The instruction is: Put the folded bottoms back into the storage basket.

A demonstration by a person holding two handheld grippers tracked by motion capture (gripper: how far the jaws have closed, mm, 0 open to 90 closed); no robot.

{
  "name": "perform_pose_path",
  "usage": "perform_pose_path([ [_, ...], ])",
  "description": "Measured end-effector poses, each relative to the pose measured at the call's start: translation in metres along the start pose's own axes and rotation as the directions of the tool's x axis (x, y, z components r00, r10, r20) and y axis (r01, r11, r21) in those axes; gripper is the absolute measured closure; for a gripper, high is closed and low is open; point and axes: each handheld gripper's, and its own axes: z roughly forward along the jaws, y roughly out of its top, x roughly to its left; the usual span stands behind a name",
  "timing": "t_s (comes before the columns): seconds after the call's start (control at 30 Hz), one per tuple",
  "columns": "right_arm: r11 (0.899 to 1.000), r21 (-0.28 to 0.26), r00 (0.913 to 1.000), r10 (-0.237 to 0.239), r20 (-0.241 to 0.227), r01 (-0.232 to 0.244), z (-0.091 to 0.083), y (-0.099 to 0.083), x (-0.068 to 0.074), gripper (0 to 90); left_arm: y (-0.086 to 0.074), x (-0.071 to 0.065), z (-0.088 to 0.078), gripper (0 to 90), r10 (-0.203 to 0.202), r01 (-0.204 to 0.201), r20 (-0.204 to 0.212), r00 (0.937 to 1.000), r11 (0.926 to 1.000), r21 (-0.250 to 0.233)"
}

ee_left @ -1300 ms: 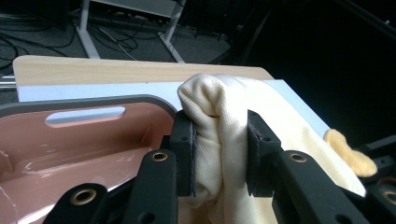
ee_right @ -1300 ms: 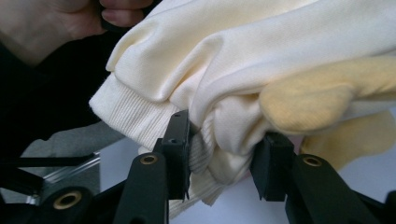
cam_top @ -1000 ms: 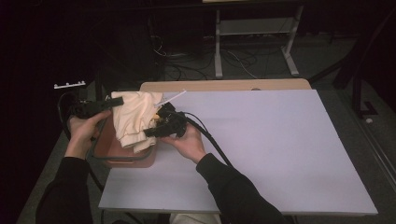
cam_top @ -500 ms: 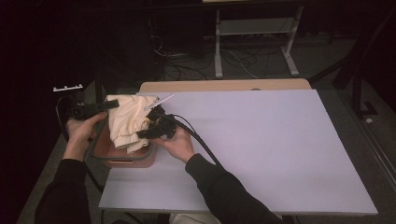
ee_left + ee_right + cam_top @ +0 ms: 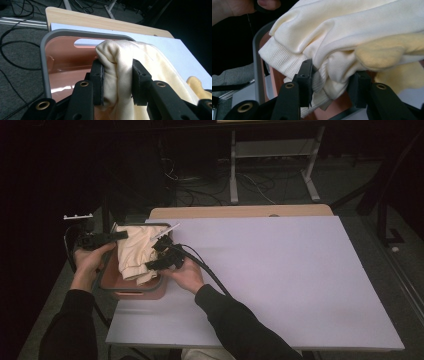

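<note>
Both tongs are clenched on the cream garment [image 5: 136, 255], each from its own side, which I judge keeps the bundle gathered while it is set into the basket; the left gripper [image 5: 117, 80] pinches a thick fold of it between its pads, and the right gripper [image 5: 332, 82] bites the layered edge by the ribbed cuff [image 5: 279, 60]; the garment sits bunched over and partly inside the brown basket [image 5: 107, 275], which stands at the near left corner of the table, its grey rim [image 5: 45, 55] hanging past the white tabletop [image 5: 280, 270]; gripping two separate folds likely stops a sleeve from spilling over the rim; the person's hands flank the basket, left hand [image 5: 87, 265] outside it, right hand [image 5: 187, 276] over the tabletop
</note>
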Motion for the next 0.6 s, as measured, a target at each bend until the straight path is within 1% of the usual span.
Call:
perform_pose_path([
  [0.1, 1.000, 0.000, 1.0000, -0.007, 0.007, 0.007, 0.002, 0.002, 0.001, 57.9, 0.001, 0.001, 0.001, 66.5, -0.002, 0.002, -0.011, 0.9999, 1.0000, -0.002],
  [0.17, 1.000, 0.008, 0.9999, -0.010, 0.010, 0.010, 0.003, 0.003, 0.001, 57.2, 0.001, 0.001, 0.002, 66.3, 0.011, -0.011, -0.025, 0.9996, 0.9998, 0.014],
  [0.27, 0.999, 0.042, 0.9995, -0.020, 0.025, 0.019, 0.007, 0.004, 0.001, 56.0, 0.000, 0.001, 0.003, 65.5, 0.013, -0.011, -0.047, 0.9988, 0.9994, 0.033],
  [0.3, 0.999, 0.044, 0.9993, -0.024, 0.030, 0.022, 0.008, 0.004, 0.002, 55.6, 0.000, 0.001, 0.004, 64.5, 0.017, -0.015, -0.061, 0.9980, 0.9992, 0.038],
  [0.37, 0.998, 0.057, 0.9989, -0.028, 0.037, 0.026, 0.009, 0.005, 0.003, 53.4, 0.000, 0.000, 0.005, 59.0, 0.020, -0.016, -0.084, 0.9963, 0.9988, 0.045],
  [0.4, 0.997, 0.067, 0.9985, -0.035, 0.042, 0.032, 0.010, 0.006, 0.004, 51.2, 0.001, -0.001, 0.005, 54.5, 0.024, -0.019, -0.093, 0.9954, 0.9985, 0.052],
  [0.47, 0.995, 0.083, 0.9973, -0.058, 0.045, 0.055, 0.011, 0.006, 0.005, 47.2, 0.002, -0.005, 0.005, 46.8, 0.038, -0.031, -0.110, 0.9931, 0.9975, 0.063],
  [0.53, 0.994, 0.086, 0.9956, -0.078, 0.052, 0.073, 0.010, 0.007, 0.006, 42.8, 0.002, -0.008, 0.004, 40.7, 0.034, -0.027, -0.128, 0.9912, 0.9980, 0.057],
  [0.6, 0.993, 0.088, 0.9952, -0.083, 0.050, 0.079, 0.009, 0.007, 0.006, 38.6, 0.002, -0.009, 0.003, 34.9, 0.026, -0.018, -0.143, 0.9893, 0.9983, 0.056],
])
